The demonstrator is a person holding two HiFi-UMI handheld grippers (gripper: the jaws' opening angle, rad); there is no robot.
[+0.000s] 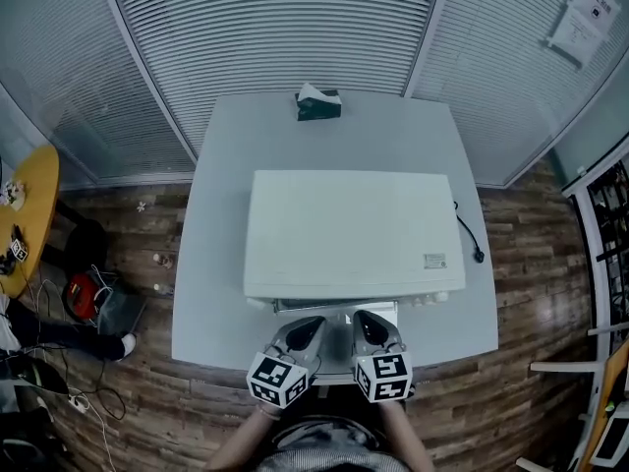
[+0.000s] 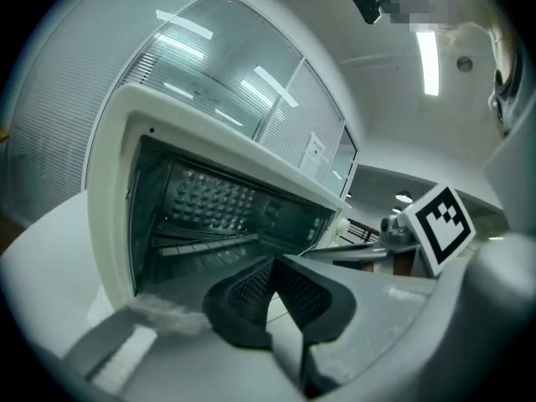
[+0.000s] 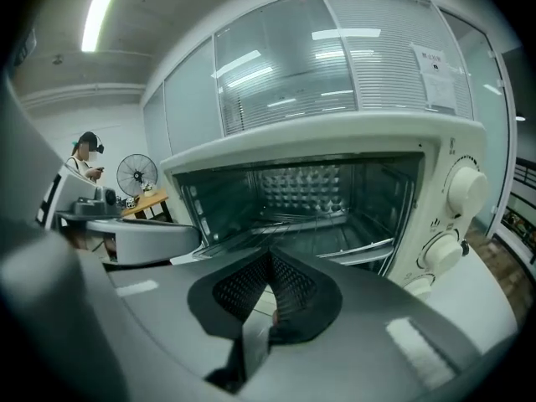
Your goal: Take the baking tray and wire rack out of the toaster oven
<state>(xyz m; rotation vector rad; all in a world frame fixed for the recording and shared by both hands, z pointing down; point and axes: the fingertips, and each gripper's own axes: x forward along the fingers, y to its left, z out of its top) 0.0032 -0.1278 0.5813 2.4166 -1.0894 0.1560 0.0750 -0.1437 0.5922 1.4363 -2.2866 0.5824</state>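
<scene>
The left gripper (image 2: 275, 265) is closed right up, pad pressed flat on pad, and nothing is held between the jaws. It is the same story on the right gripper (image 3: 270, 260): the jaws are shut tight and empty. The two are carried side by side, close together but not touching, each tilted a little downward.

Straight ahead of both sets of jaws the toaster oven (image 3: 335, 182) is found with its mouth wide open, its door (image 1: 336, 307) dropped down beneath the jaw tips. Inside the dark cavity, beyond the jaws, the wire rack (image 3: 322, 224) is seen lying level across the oven, its thin bars caught by the light against the dimpled back wall. The baking tray cannot be told apart from the rack in that shadow. No contact is made with the rack by either gripper.

To the right of the right jaws, the oven's round knobs (image 3: 466, 189) are stacked down the front panel. The oven is carried by a pale table (image 1: 216, 293), and far beyond the jaws, at the table's far edge, a tissue box (image 1: 318, 103) is set.
</scene>
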